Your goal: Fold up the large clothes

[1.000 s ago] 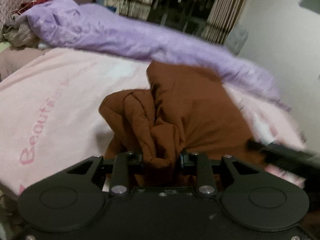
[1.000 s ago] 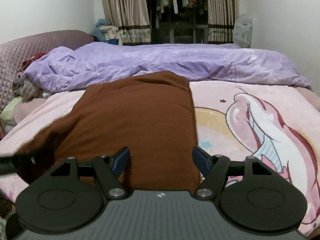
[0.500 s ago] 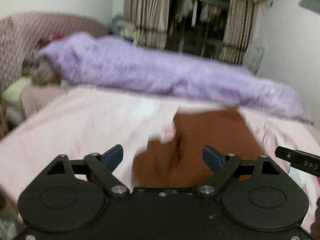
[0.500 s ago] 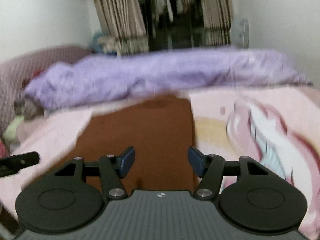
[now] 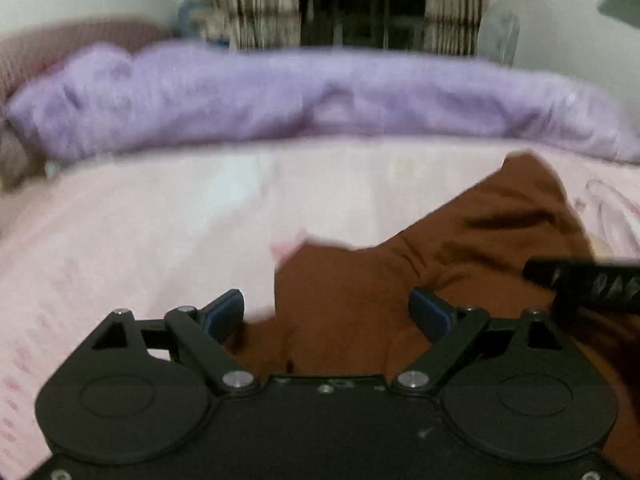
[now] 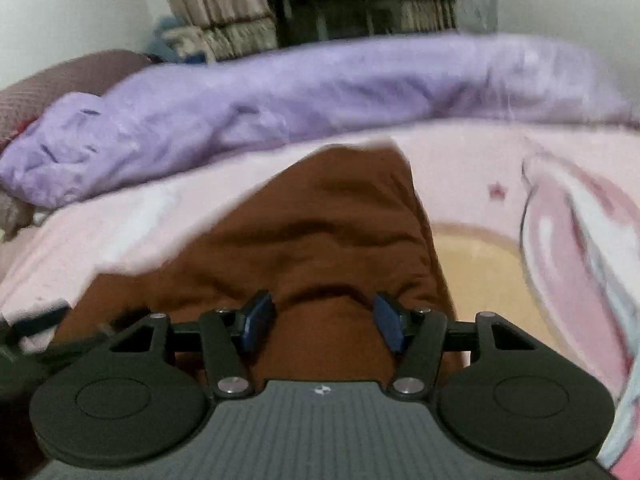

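Observation:
A brown garment (image 5: 460, 256) lies folded and rumpled on the pink blanket (image 5: 160, 220). My left gripper (image 5: 328, 312) is open and empty over the garment's near left part. In the right wrist view the same brown garment (image 6: 328, 232) stretches away from me in a long strip. My right gripper (image 6: 320, 320) is open, its blue pads either side of the garment's near end, holding nothing. The right gripper's black body (image 5: 584, 280) shows at the right edge of the left wrist view. Both views are blurred.
A purple duvet (image 6: 320, 92) lies bunched across the far side of the bed. The pink blanket (image 6: 560, 220) carries a cartoon print on the right. Curtains (image 5: 260, 4) and a dark wardrobe opening stand behind. A quilted mauve headboard (image 6: 60, 88) is at far left.
My left gripper let go of the bunched brown cloth and opened wide. The garment now lies flatter on the bed. My right gripper stayed open and moved in over the garment's near end.

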`<control>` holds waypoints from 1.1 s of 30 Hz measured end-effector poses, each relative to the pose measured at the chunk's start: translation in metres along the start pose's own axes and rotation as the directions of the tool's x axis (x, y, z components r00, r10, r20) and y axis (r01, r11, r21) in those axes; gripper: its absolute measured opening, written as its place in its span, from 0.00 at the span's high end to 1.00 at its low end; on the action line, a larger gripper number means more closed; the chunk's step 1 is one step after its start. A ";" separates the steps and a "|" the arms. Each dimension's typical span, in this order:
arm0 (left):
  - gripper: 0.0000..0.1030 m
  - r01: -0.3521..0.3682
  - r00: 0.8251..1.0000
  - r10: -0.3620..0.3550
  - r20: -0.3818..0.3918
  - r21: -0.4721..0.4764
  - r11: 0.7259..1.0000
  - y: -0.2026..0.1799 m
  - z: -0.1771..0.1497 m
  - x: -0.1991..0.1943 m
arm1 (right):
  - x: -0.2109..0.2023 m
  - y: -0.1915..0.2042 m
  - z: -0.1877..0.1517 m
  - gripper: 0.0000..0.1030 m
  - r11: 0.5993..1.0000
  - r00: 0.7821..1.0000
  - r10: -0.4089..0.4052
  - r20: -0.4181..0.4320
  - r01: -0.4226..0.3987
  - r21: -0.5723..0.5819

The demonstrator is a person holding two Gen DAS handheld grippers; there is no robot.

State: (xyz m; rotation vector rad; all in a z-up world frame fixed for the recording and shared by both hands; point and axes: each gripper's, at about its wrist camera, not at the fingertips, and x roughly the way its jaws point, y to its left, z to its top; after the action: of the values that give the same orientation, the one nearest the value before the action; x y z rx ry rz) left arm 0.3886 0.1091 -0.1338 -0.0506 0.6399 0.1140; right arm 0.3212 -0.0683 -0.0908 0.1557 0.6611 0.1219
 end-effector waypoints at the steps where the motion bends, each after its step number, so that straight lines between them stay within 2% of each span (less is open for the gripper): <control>1: 0.10 0.010 1.000 -0.010 0.003 -0.012 1.000 0.004 0.002 -0.002 | -0.001 0.003 0.000 0.32 1.000 1.000 -0.005 0.003 0.005 -0.009; 3: 0.10 0.021 0.999 -0.020 0.028 -0.022 1.000 0.007 0.003 -0.008 | -0.002 0.005 0.000 0.31 1.000 1.000 -0.006 0.001 0.006 -0.009; 6: 0.10 0.020 1.000 -0.020 0.015 -0.024 1.000 0.007 0.002 -0.005 | -0.002 0.006 -0.001 0.30 1.000 1.000 -0.008 -0.010 0.007 -0.012; 9: 0.11 0.029 1.000 -0.028 0.010 -0.015 0.999 0.009 0.012 -0.020 | -0.002 0.005 0.010 0.30 1.000 0.999 -0.006 -0.040 0.005 -0.023; 11: 0.11 0.045 0.997 -0.045 0.059 -0.003 0.999 0.010 0.031 -0.034 | -0.010 0.007 0.028 0.29 0.998 0.998 0.013 -0.058 -0.016 -0.053; 13: 0.10 0.053 0.991 -0.053 0.123 0.003 0.999 0.009 0.045 -0.049 | -0.020 0.008 0.041 0.28 0.998 1.000 0.021 -0.007 -0.021 -0.065; 15: 0.10 0.061 0.989 -0.062 0.137 0.011 0.998 0.006 0.054 -0.047 | -0.015 0.009 0.050 0.22 0.997 0.998 -0.038 0.050 0.041 -0.067; 17: 0.10 0.062 0.993 -0.062 0.100 0.002 0.998 0.004 0.053 -0.029 | 0.009 0.008 0.052 0.22 0.992 0.993 -0.107 0.041 0.110 -0.063; 18: 0.10 0.061 0.996 -0.061 0.058 0.002 0.998 0.002 0.048 -0.015 | 0.025 0.006 0.050 0.23 0.991 0.992 -0.125 -0.002 0.124 -0.058; 19: 0.10 0.064 0.998 -0.064 0.004 0.005 0.998 -0.001 0.041 0.001 | 0.045 0.002 0.044 0.24 0.993 0.992 -0.111 -0.066 0.108 -0.042; 20: 0.09 0.061 0.997 -0.061 -0.048 0.004 0.998 -0.003 0.032 0.015 | 0.055 0.000 0.038 0.23 0.995 0.991 -0.096 -0.089 0.093 -0.033; 21: 0.08 0.059 0.995 -0.059 -0.080 -0.008 0.998 -0.002 0.027 0.024 | 0.057 0.000 0.034 0.22 0.995 0.992 -0.098 -0.076 0.096 -0.035; 24: 0.09 0.083 0.996 -0.085 -0.039 -0.053 0.995 0.006 0.028 0.015 | 0.050 0.005 0.032 0.22 0.993 0.993 -0.111 -0.042 0.109 -0.055; 27: 0.09 0.068 0.996 -0.069 -0.051 -0.023 0.997 0.005 0.028 0.007 | 0.041 -0.005 0.034 0.22 0.999 0.997 -0.051 -0.052 0.050 -0.020; 30: 0.10 0.054 0.999 -0.054 -0.006 -0.008 0.999 0.021 0.035 -0.030 | -0.001 -0.015 0.037 0.25 1.000 0.999 0.014 -0.032 -0.014 0.004; 33: 0.10 0.059 0.998 -0.058 0.023 -0.045 0.997 0.042 0.034 -0.074 | -0.046 -0.014 0.029 0.24 0.999 1.000 -0.008 -0.006 0.008 -0.050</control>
State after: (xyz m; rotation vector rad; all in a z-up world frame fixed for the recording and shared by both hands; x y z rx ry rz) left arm 0.3448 0.1467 -0.0627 -0.1123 0.6138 0.0725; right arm 0.3042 -0.0927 -0.0438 0.1045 0.6647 0.1312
